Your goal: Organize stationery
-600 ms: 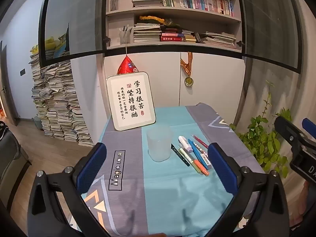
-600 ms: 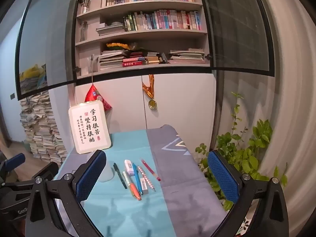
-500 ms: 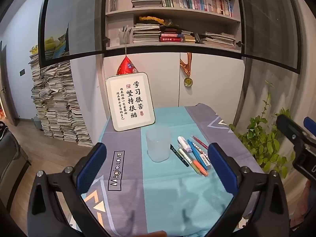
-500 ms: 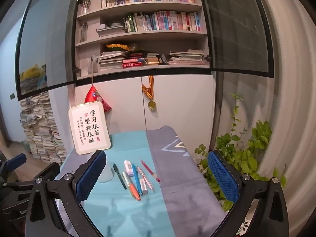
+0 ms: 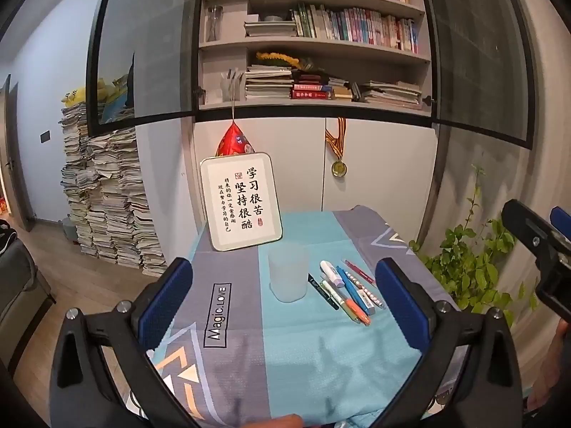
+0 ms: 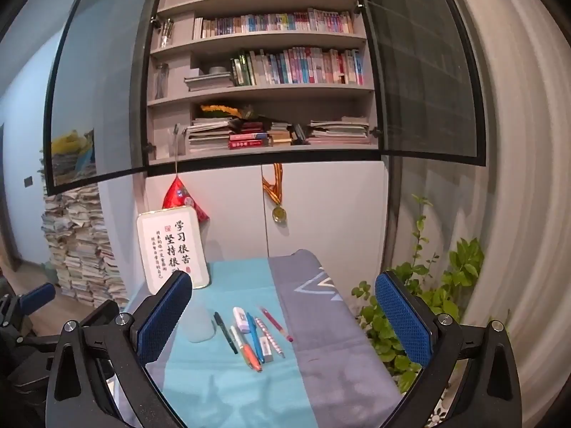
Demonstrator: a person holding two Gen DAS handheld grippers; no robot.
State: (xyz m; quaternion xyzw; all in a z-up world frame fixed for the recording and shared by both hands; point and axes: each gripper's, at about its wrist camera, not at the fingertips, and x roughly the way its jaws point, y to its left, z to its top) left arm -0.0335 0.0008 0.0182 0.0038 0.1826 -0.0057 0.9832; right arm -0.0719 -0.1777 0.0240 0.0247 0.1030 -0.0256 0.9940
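Observation:
A frosted white cup (image 5: pixel 288 276) stands upright on the teal and grey tablecloth (image 5: pixel 321 356). Just right of it lie several pens, a correction tape and an eraser (image 5: pixel 348 290) in a row. My left gripper (image 5: pixel 282 278) hovers open over the near edge of the table, well short of the cup, with nothing between its blue pads. My right gripper (image 6: pixel 283 292) is open and holds nothing, back from the row of pens (image 6: pixel 253 335) and the cup (image 6: pixel 200 324). Each gripper shows at the edge of the other's view: the right gripper (image 5: pixel 535 242) and the left gripper (image 6: pixel 32 296).
A framed calligraphy sign (image 5: pixel 241 201) leans at the back of the table against a white cabinet with bookshelves (image 5: pixel 321 53) above. A leafy plant (image 5: pixel 471 260) grows right of the table. Tall paper stacks (image 5: pixel 103 192) stand on the floor to the left.
Both views have tipped up slightly, so the table and shelves sit a little lower in frame. The cup and pens have not moved; both grippers stay open.

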